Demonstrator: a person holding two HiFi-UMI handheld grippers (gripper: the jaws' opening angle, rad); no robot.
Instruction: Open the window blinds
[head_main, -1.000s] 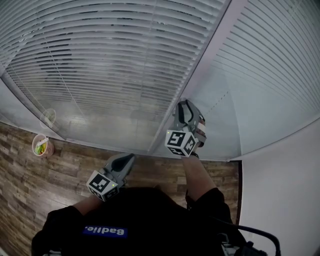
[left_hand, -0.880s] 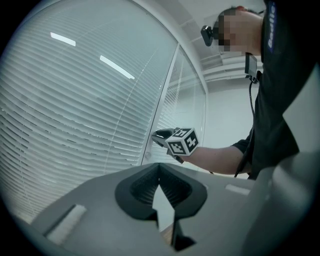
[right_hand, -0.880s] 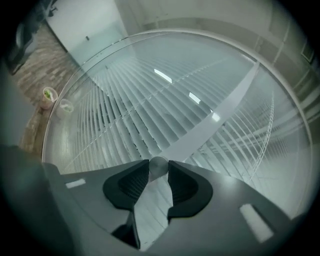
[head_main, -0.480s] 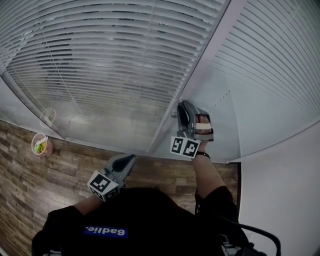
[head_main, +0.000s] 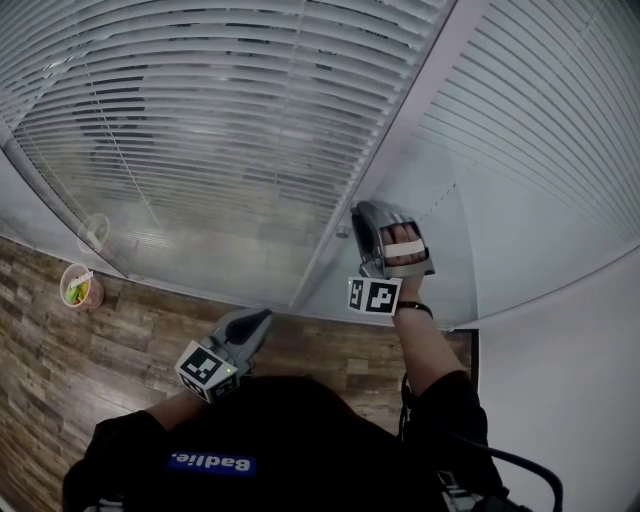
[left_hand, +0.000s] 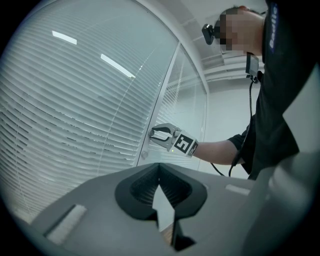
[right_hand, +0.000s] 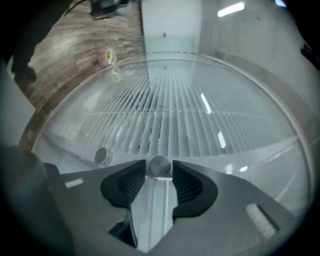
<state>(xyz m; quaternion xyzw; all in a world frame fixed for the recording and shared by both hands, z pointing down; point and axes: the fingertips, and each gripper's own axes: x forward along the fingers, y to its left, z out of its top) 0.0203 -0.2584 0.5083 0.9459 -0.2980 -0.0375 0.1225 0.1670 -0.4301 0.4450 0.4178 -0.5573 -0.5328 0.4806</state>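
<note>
Right tongs (right_hand: 160, 176) pinching knob (right_hand: 160, 164), just eased wider; cup (head_main: 76, 287), greenish contents

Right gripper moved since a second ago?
Yes: the right gripper rolled in place. Its marker cube swung right, away from the window post, tips staying at the knob. Jaws just opened slightly, knob between them.

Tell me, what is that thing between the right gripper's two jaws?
A small round metal knob on the window frame, clear in the right gripper view. The right gripper's jaws have just been opening slightly yet hug it.
</note>
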